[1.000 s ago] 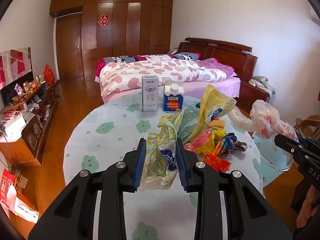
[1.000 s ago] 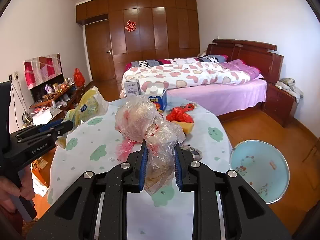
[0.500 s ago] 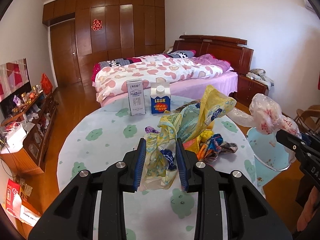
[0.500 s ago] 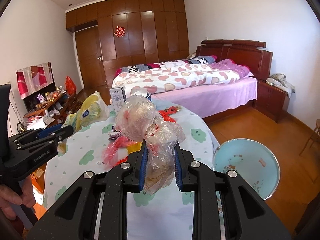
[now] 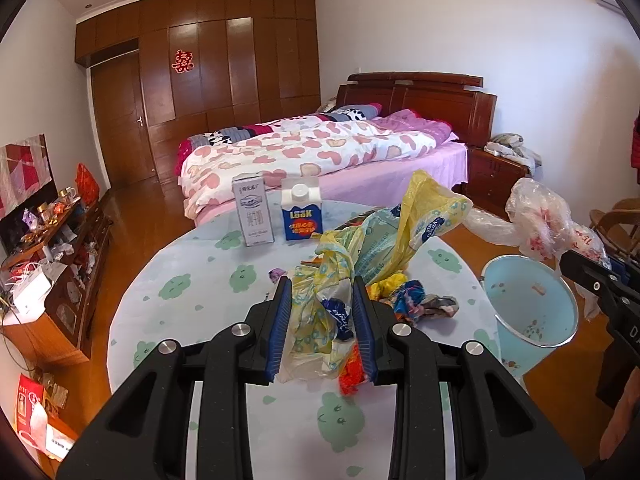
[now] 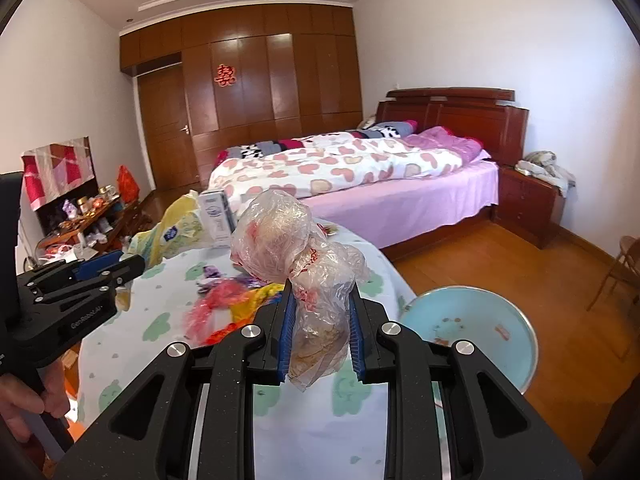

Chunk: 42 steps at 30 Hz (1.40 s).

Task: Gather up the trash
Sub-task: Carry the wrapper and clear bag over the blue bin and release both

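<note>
Left claw [image 5: 322, 320] clamps the yellow plastic bag [image 5: 384, 240], which stretches away from the pads toward the bench's [image 5: 192, 304] far right edge. Right claw [image 6: 320, 330] grips the clear plastic bag [image 6: 296, 256], long axis upright, above the bench's right edge, beside the blue bin [image 6: 472, 324] on the floor.

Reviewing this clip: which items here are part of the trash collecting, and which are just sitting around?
Job:
yellow bag in left gripper
clear bag in right gripper
loose wrappers
blue bin

Lying about:
white carton
blue carton
bed
</note>
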Motion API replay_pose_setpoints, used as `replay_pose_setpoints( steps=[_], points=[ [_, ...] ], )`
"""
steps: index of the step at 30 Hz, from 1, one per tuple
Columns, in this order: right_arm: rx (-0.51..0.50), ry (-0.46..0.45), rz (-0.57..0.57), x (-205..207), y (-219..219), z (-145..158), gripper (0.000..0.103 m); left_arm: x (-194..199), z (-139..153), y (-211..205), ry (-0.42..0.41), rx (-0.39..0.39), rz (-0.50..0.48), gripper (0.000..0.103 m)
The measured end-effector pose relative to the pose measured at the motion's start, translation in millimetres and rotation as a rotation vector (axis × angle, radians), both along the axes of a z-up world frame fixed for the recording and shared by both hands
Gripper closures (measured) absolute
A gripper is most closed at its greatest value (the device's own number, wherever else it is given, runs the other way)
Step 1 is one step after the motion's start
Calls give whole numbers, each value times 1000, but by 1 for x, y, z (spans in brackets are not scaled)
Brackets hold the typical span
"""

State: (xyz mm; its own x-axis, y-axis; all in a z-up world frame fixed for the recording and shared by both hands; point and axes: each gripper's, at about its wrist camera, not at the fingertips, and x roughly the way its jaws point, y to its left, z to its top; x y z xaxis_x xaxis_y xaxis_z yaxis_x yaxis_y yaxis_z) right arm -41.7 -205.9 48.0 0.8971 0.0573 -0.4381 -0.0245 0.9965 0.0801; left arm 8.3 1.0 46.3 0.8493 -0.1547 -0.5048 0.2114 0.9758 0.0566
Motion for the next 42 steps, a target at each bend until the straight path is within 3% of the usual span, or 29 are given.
replay_pose_setpoints(
  steps=[12,42],
  points=[
    [-42,27,-132,3,-24,-12,79,8,-4,-47,13,-28,-111,73],
    [-4,119,-413,11,-130,-51,79,29,-41,-172,80,45,-291,72]
  ],
)
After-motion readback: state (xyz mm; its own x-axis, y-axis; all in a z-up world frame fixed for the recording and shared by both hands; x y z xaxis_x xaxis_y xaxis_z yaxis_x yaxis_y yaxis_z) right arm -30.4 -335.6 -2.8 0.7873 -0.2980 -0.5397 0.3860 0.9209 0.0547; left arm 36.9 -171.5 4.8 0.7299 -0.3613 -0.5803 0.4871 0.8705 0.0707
